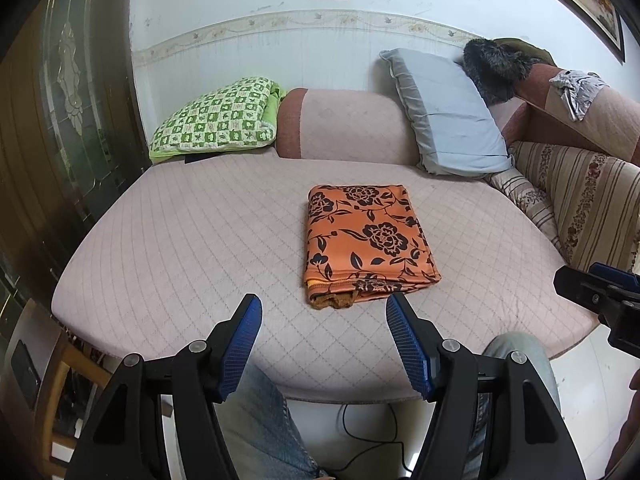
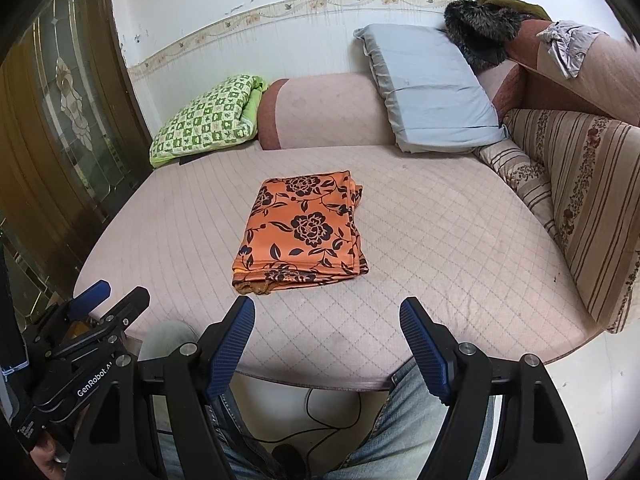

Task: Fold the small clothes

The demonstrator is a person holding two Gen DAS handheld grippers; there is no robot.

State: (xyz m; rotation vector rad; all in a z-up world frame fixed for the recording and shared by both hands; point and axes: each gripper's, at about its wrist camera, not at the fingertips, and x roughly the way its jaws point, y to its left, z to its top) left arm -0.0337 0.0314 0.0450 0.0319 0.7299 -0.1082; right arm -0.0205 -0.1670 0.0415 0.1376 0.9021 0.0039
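Note:
An orange garment with a black flower print (image 1: 366,240) (image 2: 304,230) lies folded into a neat rectangle in the middle of the pink quilted couch seat (image 1: 192,248) (image 2: 448,248). My left gripper (image 1: 324,312) hovers over the seat's front edge, just short of the garment's near edge, jaws open and empty. My right gripper (image 2: 327,314) hangs open and empty over the front edge too, to the right of the garment's near corner. The left gripper (image 2: 108,298) also shows at the lower left of the right wrist view, and the right gripper (image 1: 600,292) at the right edge of the left wrist view.
A green checked quilt (image 1: 218,118) (image 2: 206,118), a pink bolster (image 1: 344,124) and a grey pillow (image 1: 448,112) (image 2: 432,84) line the back. A striped cushion (image 1: 584,204) (image 2: 584,192) bounds the right side. A person's jeans-clad legs (image 1: 260,428) (image 2: 408,420) and a black cable (image 2: 332,420) lie below the front edge.

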